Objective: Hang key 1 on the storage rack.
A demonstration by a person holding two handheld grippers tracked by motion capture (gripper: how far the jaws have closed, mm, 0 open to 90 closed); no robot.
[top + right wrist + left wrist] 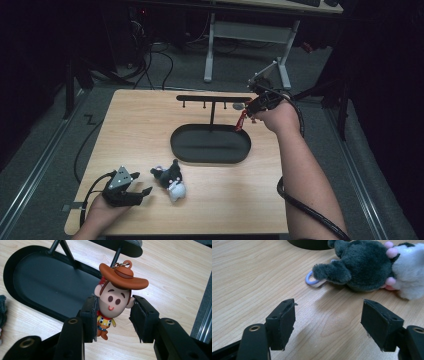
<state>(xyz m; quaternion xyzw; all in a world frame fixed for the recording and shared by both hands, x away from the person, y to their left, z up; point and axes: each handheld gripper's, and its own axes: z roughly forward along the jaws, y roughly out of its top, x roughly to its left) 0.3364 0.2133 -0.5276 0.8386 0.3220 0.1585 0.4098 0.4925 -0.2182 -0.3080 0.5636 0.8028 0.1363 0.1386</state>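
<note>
While the left tool (141,190) rests on the bench (140,130) with jaws spread wide beside the plush toy (171,181), the right tool (113,315) grasps a cowboy keychain (113,297) by its head, under the black rack (212,98).
</note>
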